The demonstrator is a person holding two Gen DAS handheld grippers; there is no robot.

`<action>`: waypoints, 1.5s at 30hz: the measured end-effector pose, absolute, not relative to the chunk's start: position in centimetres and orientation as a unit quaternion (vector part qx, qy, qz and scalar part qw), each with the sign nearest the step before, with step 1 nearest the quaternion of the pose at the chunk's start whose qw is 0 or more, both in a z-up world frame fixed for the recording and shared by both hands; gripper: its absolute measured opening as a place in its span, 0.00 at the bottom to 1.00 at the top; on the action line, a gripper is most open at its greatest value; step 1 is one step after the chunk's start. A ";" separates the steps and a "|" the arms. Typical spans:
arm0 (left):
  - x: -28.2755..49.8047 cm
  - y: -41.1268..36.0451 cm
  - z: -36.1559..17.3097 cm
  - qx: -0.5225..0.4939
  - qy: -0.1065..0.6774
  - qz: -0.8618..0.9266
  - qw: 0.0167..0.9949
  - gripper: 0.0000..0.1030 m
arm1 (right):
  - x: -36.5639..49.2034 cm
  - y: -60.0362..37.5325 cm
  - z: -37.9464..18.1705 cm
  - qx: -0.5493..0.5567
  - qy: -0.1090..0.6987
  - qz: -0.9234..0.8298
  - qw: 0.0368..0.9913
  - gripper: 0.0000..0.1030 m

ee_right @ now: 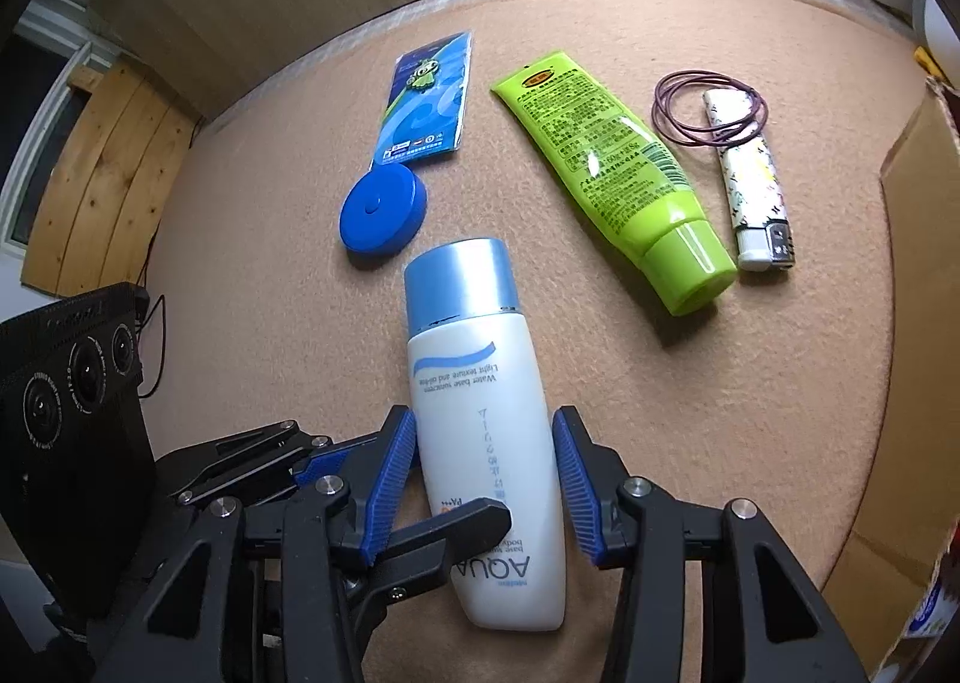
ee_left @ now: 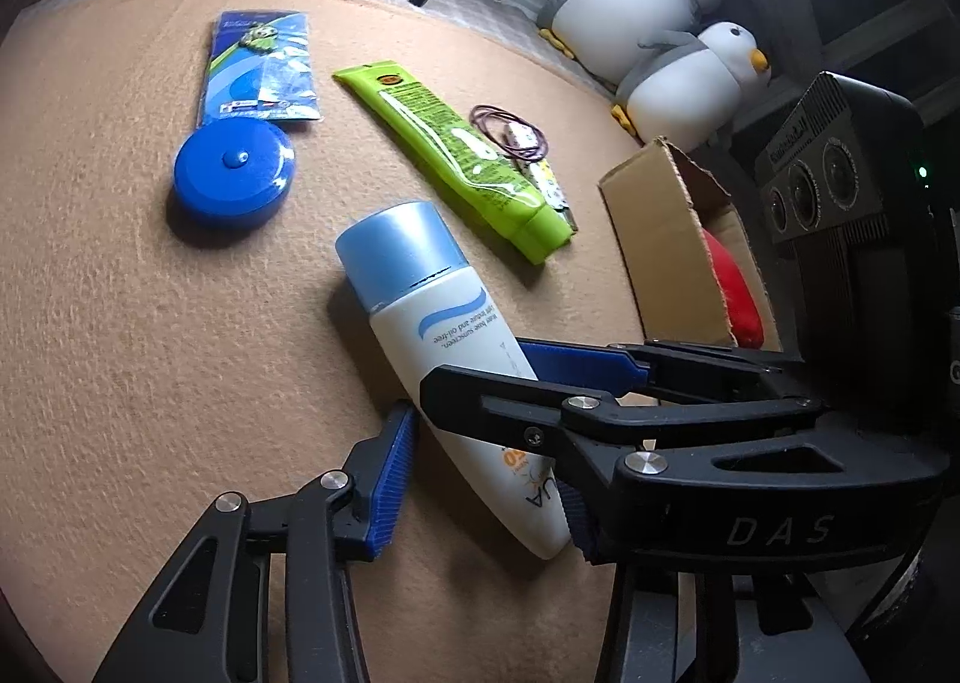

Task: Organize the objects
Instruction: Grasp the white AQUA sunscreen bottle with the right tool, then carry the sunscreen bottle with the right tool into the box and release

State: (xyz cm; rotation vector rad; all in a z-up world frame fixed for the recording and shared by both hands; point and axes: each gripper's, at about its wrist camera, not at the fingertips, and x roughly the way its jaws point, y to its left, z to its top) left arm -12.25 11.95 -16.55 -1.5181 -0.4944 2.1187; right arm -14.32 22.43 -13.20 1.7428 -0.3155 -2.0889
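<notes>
A white sunscreen bottle [ee_right: 480, 413] with a light blue cap lies on the tan mat. My right gripper [ee_right: 483, 479] straddles its lower body, with both blue pads touching or almost touching its sides. In the left wrist view the bottle [ee_left: 444, 335] lies between my left gripper's fingers [ee_left: 480, 443], and the right gripper's black arm [ee_left: 600, 407] crosses over it. My left gripper's jaws stand wide apart around the bottle's base. The left gripper's finger [ee_right: 444, 533] shows over the bottle in the right wrist view.
On the mat lie a green tube [ee_right: 612, 173], a patterned lighter [ee_right: 753, 185] under purple hair ties [ee_right: 708, 107], a round blue case [ee_right: 384, 209] and a blue card pack [ee_right: 426, 101]. A cardboard box [ee_left: 666, 251] with a red item stands right. Two plush penguins [ee_left: 660, 23] sit behind.
</notes>
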 end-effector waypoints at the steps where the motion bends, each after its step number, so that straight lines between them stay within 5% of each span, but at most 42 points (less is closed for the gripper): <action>1: -12.1 12.2 -16.3 -0.554 -0.178 0.776 0.243 0.46 | -14.1 22.7 -13.0 0.621 -0.115 -0.750 0.197 0.43; 21: -10.3 22.8 -8.5 -0.501 -0.103 0.787 0.343 0.46 | -8.6 32.2 -5.7 0.535 -0.173 -0.820 0.105 0.43; 45: -10.5 33.5 -8.8 -0.508 -0.049 0.765 0.393 0.50 | -6.5 41.9 -6.5 0.512 -0.213 -0.832 0.023 0.43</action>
